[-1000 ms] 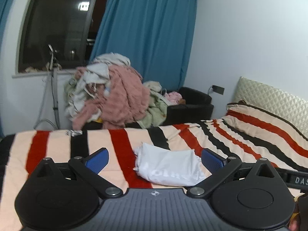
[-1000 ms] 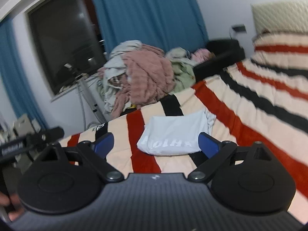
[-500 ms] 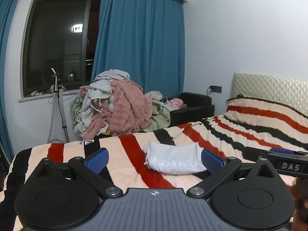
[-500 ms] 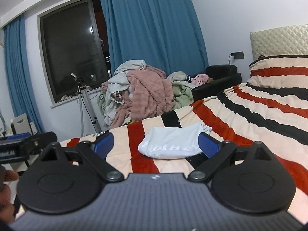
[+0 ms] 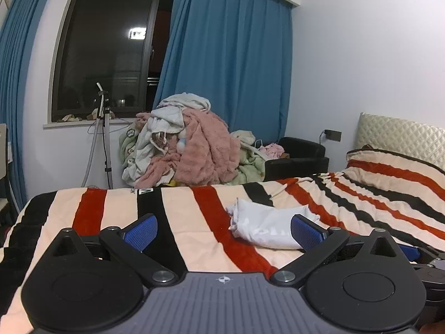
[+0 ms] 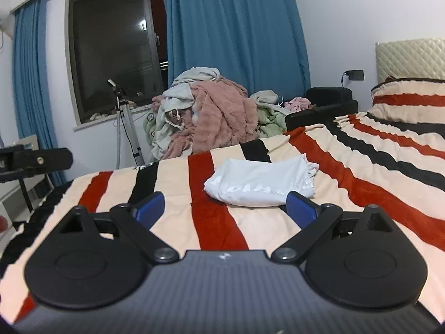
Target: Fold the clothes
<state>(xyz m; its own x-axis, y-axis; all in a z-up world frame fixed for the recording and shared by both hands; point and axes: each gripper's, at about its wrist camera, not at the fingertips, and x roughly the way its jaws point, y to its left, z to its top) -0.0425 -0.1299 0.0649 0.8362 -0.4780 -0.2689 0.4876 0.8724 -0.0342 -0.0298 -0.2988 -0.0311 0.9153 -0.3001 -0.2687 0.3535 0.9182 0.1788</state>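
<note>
A folded white garment with faint lettering [image 5: 268, 226] lies on the striped bed blanket [image 5: 194, 217]; it also shows in the right wrist view [image 6: 261, 182]. My left gripper [image 5: 224, 229] is open and empty, held above the blanket, short of the garment and left of it. My right gripper [image 6: 224, 204] is open and empty, just short of the garment's near edge. Neither gripper touches the garment.
A tall pile of unfolded clothes, pink, grey and green [image 5: 189, 147], sits beyond the bed by the window. A black armchair [image 5: 297, 158] stands at the far wall. A tripod [image 5: 104, 136] stands left. A striped pillow [image 5: 397, 167] lies by the headboard.
Both grippers have pulled back from the garment and levelled out, so the garment looks smaller and farther away. The left view has shifted left. Both stayed open.
</note>
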